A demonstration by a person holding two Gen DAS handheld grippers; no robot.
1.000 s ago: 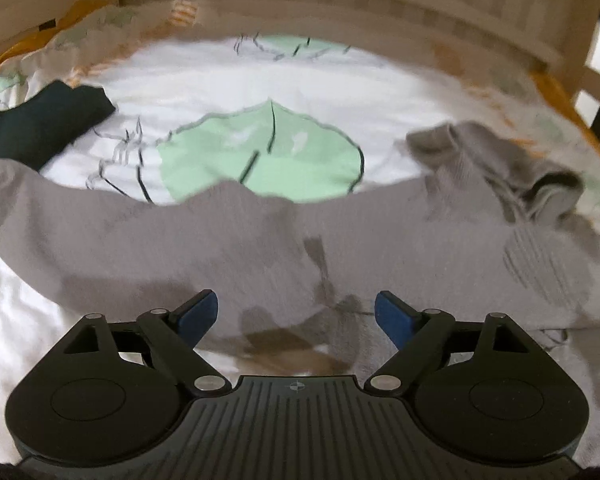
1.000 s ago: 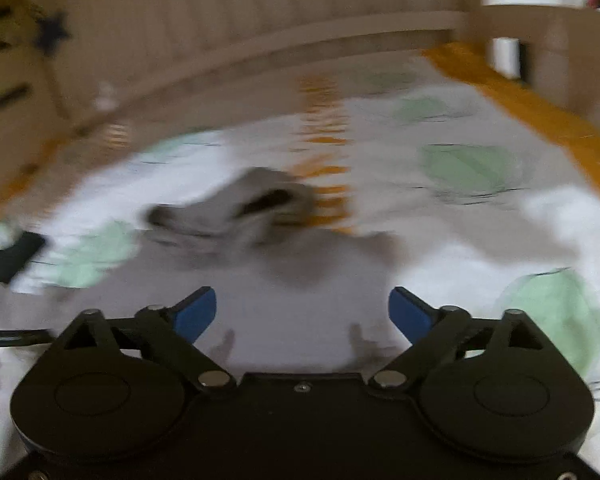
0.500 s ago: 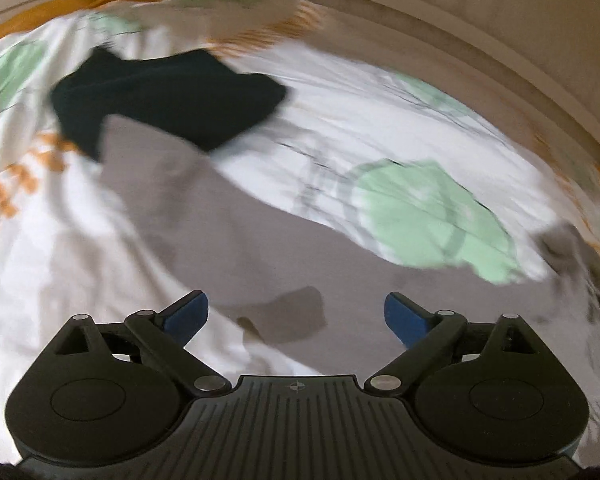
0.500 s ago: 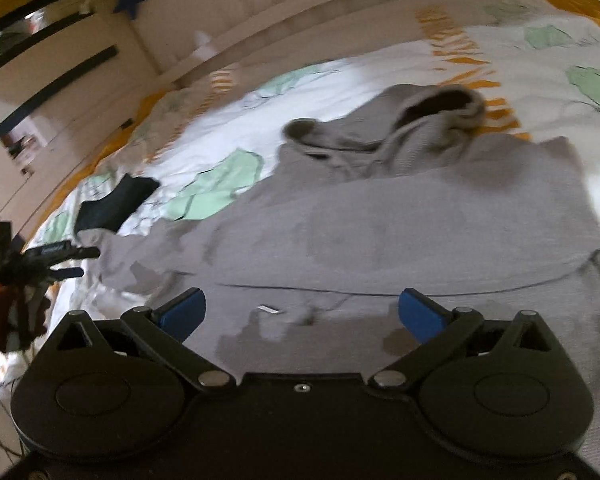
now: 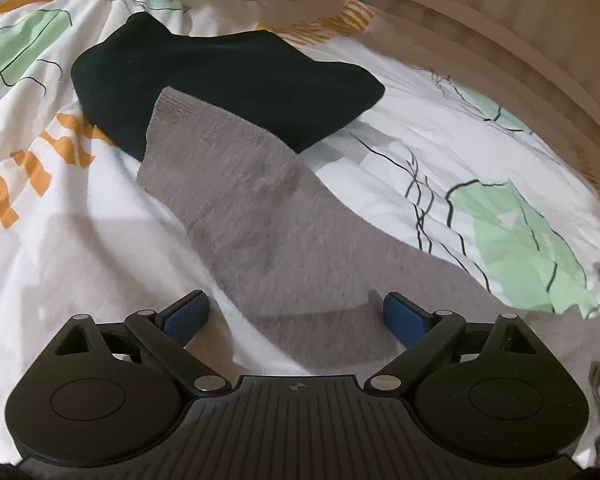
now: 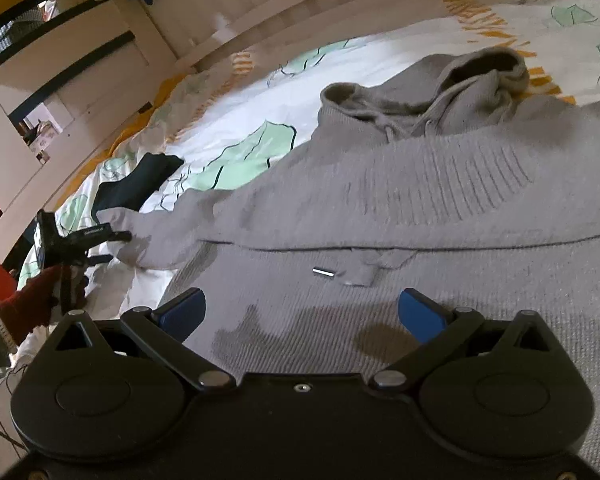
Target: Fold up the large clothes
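A hoodie (image 6: 420, 184) lies spread across a duvet (image 5: 52, 240), its hood (image 6: 488, 76) at the far end. One sleeve (image 5: 252, 208) stretches out to the left, its cuff resting on a folded garment (image 5: 228, 76). A bed rail (image 6: 260, 12) runs behind.

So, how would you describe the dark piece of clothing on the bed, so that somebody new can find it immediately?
Start at the bed cover, white with green leaves and orange stripes, where the grey hoodie lies spread out. Follow its long grey sleeve to the cuff, which rests on the folded dark garment. It is the only near-black, compact cloth there.
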